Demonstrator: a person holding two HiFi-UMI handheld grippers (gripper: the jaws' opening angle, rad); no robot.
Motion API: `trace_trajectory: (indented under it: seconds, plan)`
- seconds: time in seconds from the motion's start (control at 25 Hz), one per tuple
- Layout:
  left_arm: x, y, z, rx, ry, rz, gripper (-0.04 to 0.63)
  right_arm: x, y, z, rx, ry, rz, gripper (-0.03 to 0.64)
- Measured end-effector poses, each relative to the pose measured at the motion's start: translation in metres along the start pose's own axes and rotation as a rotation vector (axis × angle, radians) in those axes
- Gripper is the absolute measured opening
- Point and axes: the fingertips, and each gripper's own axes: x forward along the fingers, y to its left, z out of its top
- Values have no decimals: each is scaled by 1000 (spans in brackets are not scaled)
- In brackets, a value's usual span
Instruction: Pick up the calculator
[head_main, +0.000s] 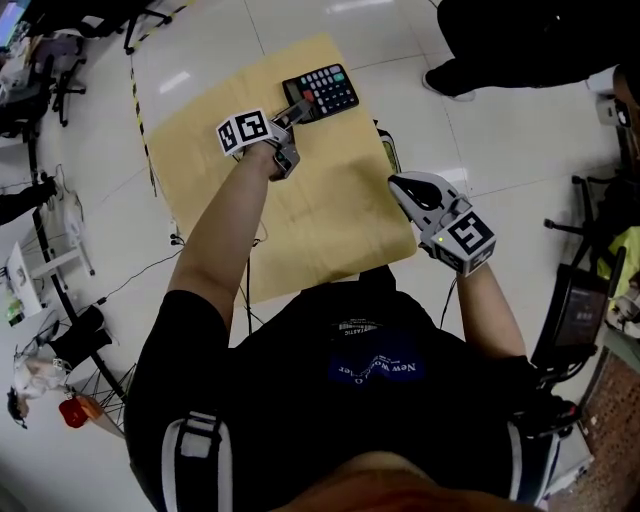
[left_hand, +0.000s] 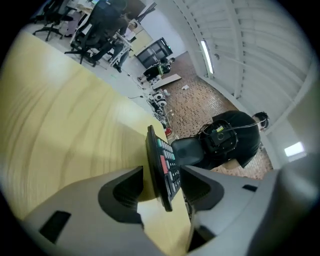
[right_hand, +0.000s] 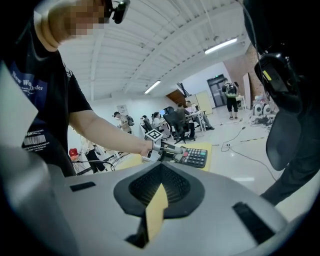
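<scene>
The calculator (head_main: 322, 92) lies at the far edge of the tan surface (head_main: 300, 210), long axis running roughly across the head view, and the left gripper (head_main: 298, 108) is right at its near-left end. In the left gripper view the jaws are wide apart with the calculator (left_hand: 162, 167) edge-on between them, key face toward one jaw, pads not yet pressing. The right gripper (head_main: 400, 185) has its jaws together, holds nothing and sits well apart by the surface's right edge, so the left looks the one to close.

Head camera looks down; all views share the calculator (head_main: 320, 92).
</scene>
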Motion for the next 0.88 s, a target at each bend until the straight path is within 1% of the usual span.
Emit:
trace_trajectory:
  seconds: [0.12, 0.2, 0.32, 0.4, 0.44, 0.48, 0.64, 0.88]
  plan:
    - [16, 1, 5, -63, -59, -34, 216, -9, -14, -12, 18, 0, -7, -15]
    - [26, 0, 7, -90, -77, -63, 216, -12, -23, -18, 27, 4, -11, -15]
    - [29, 0, 7, -90, -66, -75, 211, -10, -22, -18, 22, 14, -6, -15]
    - [27, 4, 8, -86, -63, -60, 158, -6, -20, -17, 24, 15, -2, -15]
    - [26, 6, 8, -81, -59, -51, 113, -5, -20, -17, 27, 14, -2, -15]
    - [25, 8, 7, -76, -52, -44, 91, -3, -20, -17, 27, 13, 0, -15]
    - [22, 8, 1, -72, -31, -48, 77, 4, -13, -14, 30, 19, 11, -15]
    - [1, 7, -14, -111, -25, -71, 72, 8, 1, -5, 9, 24, 23, -15]
